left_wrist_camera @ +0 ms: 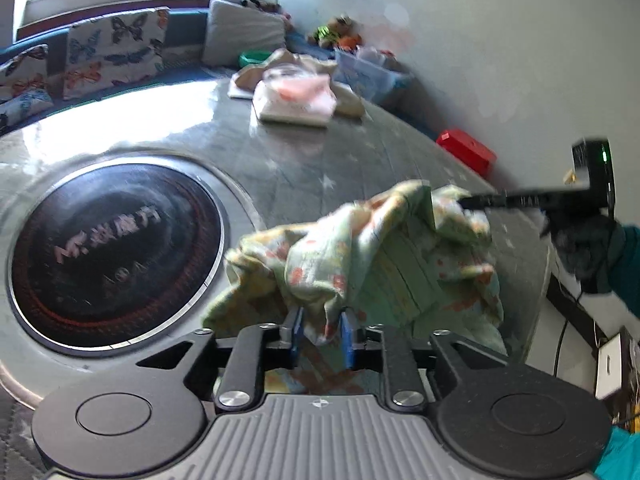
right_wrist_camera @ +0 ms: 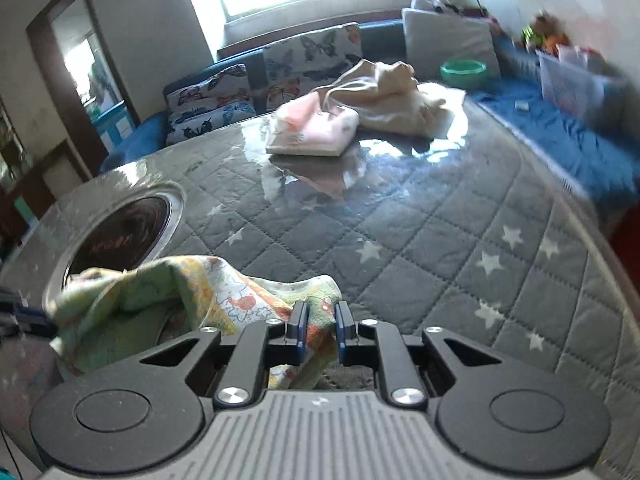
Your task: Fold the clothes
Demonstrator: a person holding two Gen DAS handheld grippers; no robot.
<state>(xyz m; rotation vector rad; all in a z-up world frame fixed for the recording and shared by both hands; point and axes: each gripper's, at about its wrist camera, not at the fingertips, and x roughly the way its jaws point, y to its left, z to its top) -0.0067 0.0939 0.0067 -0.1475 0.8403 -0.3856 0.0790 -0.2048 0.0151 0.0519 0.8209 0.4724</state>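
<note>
Round black hob point(left_wrist_camera: 116, 254): reddish characters, blurred, unreadable; no other text legible

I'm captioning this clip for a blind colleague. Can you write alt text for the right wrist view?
The right gripper pinches a green patterned cloth between its jaws, above a grey quilted table. Folded pink clothes and a beige heap lie at the far end.

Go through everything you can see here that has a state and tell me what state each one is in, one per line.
Left claw: shut on the green floral printed garment.
Right claw: shut on the same garment.
Green floral printed garment: crumpled, unfolded, held between both claws.
Pink and white garment: folded, lying on the table.
Cream garment: loose heap, unfolded.
Grey quilted star-patterned table cover: spread flat.
</note>
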